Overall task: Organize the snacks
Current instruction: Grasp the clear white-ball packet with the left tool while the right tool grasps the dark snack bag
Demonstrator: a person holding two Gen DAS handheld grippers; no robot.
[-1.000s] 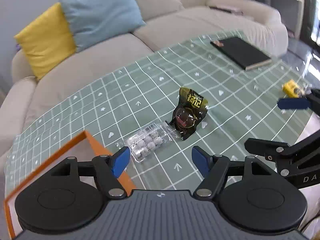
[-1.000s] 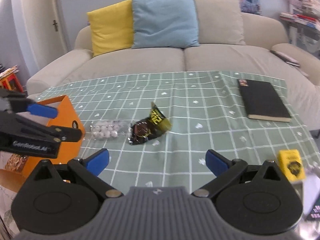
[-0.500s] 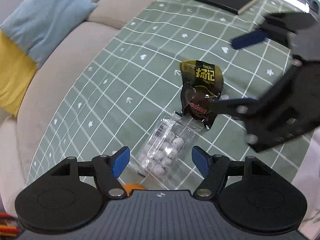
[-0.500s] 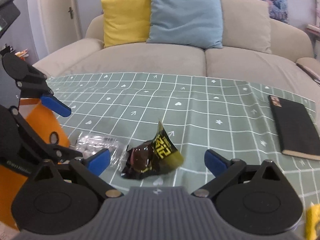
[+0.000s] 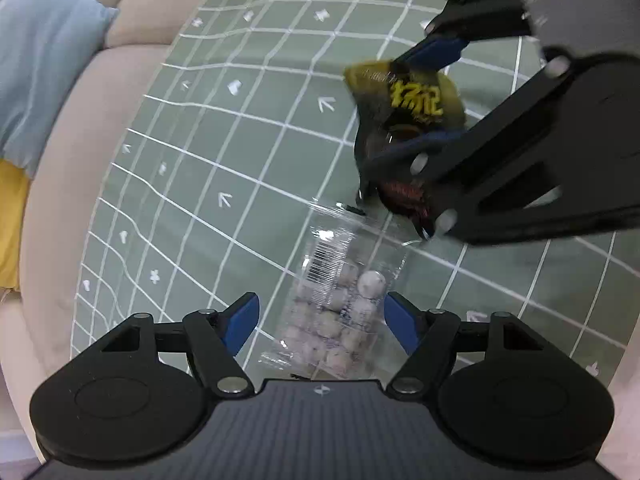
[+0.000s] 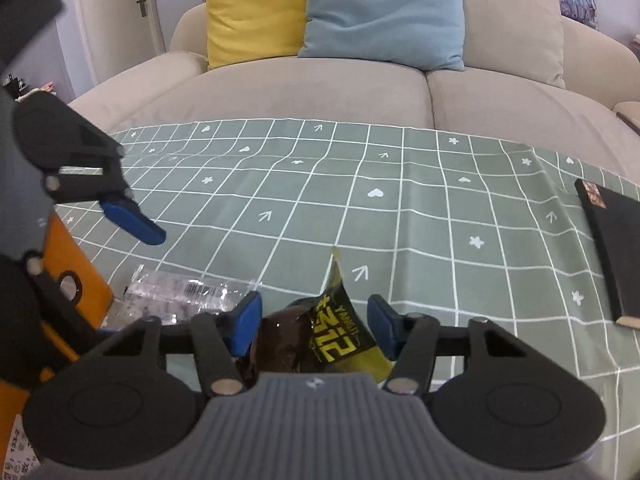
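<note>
Green grid cloth (image 6: 420, 216) is covering the counter before a beige sofa (image 6: 320, 92). Right tongs (image 6: 314, 326) are closing around a black-and-yellow snack packet (image 6: 340, 344) reading "YANGJI", pads not visibly pressing. Left tongs (image 5: 320, 320) are hanging wide apart over a clear barcoded candy bag (image 5: 340, 300).

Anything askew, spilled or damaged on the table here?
Nothing spilled or torn. The dark snack pouch sits crumpled between the closing right gripper, one corner sticking up. The clear bag of round sweets lies intact beside it.
</note>
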